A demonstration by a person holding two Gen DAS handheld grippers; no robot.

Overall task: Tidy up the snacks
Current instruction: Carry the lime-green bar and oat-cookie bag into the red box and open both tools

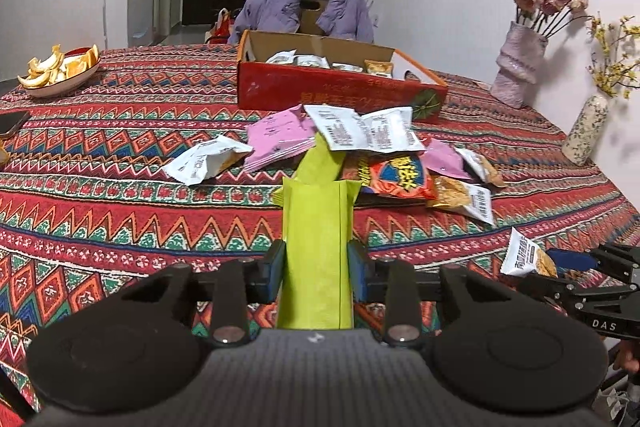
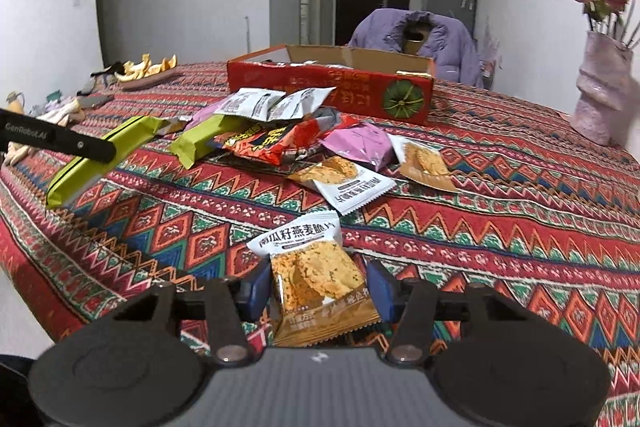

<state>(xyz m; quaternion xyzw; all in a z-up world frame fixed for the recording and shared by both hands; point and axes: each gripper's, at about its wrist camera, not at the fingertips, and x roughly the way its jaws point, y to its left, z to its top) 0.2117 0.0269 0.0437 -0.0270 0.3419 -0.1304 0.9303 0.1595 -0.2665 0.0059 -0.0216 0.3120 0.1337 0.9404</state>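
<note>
My left gripper is shut on a lime-green snack packet, held above the patterned tablecloth; the packet also shows in the right wrist view. My right gripper is shut on a white-and-orange oat crisp packet, also seen in the left wrist view. A pile of snack packets lies ahead on the table, with a second green packet. Behind it stands an open red cardboard box holding a few packets.
A plate of orange peels sits at the far left. A pink vase with dried roses and a speckled bottle stand at the right. A chair with a purple jacket is behind the table. A phone lies at the left edge.
</note>
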